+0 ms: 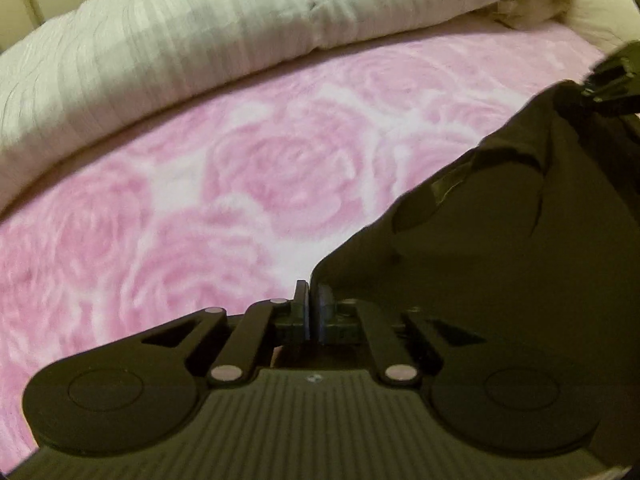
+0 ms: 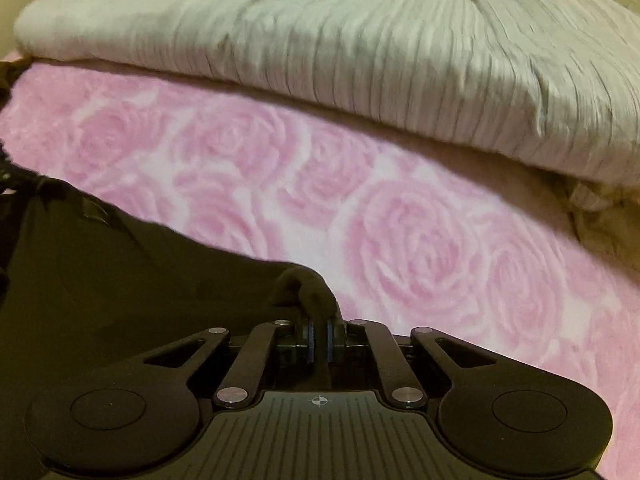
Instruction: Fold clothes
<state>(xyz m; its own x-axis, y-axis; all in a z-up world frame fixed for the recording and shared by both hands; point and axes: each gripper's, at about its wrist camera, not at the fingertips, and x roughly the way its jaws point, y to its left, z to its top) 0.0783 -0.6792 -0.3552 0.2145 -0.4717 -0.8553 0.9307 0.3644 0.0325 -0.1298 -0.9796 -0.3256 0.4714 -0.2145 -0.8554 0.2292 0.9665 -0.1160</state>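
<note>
- Dark, limp cloth garment (image 1: 520,216): held up between both grippers, hanging over the pink rose-patterned fleece blanket (image 1: 240,184).
- Left gripper (image 1: 313,312): jaws closed, pinching one edge of the garment.
- Right gripper (image 2: 319,332): jaws clamped on a bunched corner of the garment (image 2: 308,288).
- Pale ribbed duvet (image 2: 320,52): heaped along the blanket's far side.
- Step, as judged: carrying a stretched edge; whether spreading out or folding over cannot be told.
- Next move calls for level, evenly spaced grippers.

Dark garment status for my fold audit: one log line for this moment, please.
left gripper: shut on dark fabric garment | right gripper: shut on garment | garment stretched between them | beneath: pink rose-patterned blanket
</note>
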